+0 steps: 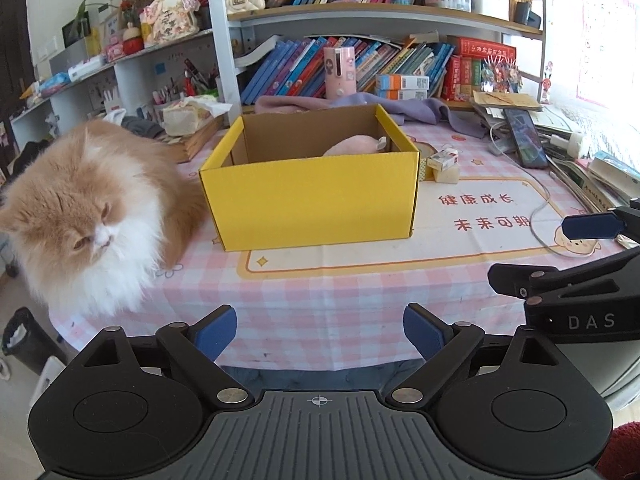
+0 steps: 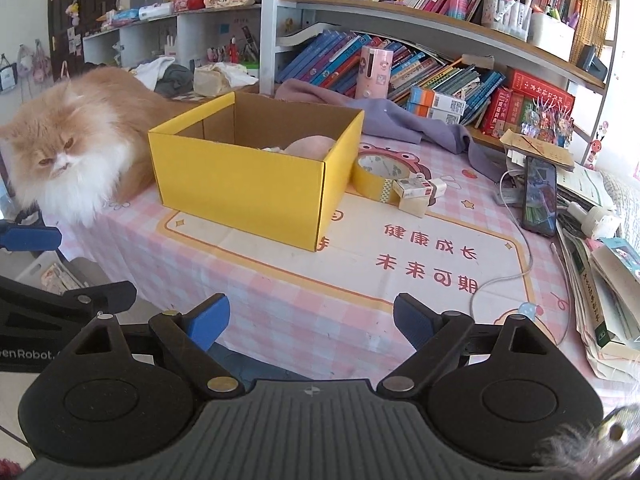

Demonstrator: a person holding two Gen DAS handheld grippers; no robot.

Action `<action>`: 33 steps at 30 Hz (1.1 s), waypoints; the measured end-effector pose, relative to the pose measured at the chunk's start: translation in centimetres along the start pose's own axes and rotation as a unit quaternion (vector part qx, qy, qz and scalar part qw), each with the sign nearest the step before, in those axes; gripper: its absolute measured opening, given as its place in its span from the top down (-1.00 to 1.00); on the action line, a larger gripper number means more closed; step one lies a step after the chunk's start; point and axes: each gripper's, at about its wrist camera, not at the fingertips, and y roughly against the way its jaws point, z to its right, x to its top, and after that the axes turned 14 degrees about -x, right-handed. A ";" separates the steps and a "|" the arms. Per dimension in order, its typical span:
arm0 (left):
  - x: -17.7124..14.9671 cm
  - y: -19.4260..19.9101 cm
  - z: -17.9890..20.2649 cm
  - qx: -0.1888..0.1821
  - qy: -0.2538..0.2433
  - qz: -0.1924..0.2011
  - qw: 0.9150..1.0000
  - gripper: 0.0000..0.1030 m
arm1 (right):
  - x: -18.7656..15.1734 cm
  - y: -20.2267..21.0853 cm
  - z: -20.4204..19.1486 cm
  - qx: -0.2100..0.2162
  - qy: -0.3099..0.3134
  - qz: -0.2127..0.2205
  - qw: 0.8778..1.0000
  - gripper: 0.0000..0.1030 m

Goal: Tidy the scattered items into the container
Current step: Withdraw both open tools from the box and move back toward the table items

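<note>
Fingers (image 2: 416,326) wide, empty; tape roll (image 2: 380,178) plain only right view.

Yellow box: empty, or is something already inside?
Not empty. The yellow box stands open-topped, and a pale pink soft item lies inside against its far right wall; what it is cannot be told.

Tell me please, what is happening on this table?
A person holds two grippers at the near edge of the table, tidying loose items into the yellow box. The left gripper and right gripper are both open and empty. A pink soft item already lies in the box. A tape roll and small cartons wait beside it. A cat sits on the box's other side.
</note>
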 end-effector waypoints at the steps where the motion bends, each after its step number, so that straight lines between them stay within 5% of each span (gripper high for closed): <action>1: 0.0 -0.1 0.0 -0.001 0.001 -0.001 1.000 -0.80 | 0.0 0.0 0.1 -0.003 0.001 -0.001 1.000 -0.73; 33: 1.4 -3.9 3.4 -0.082 -0.046 -0.027 0.995 -0.80 | -1.5 -0.5 4.0 -0.080 -0.034 -0.035 0.996 -0.73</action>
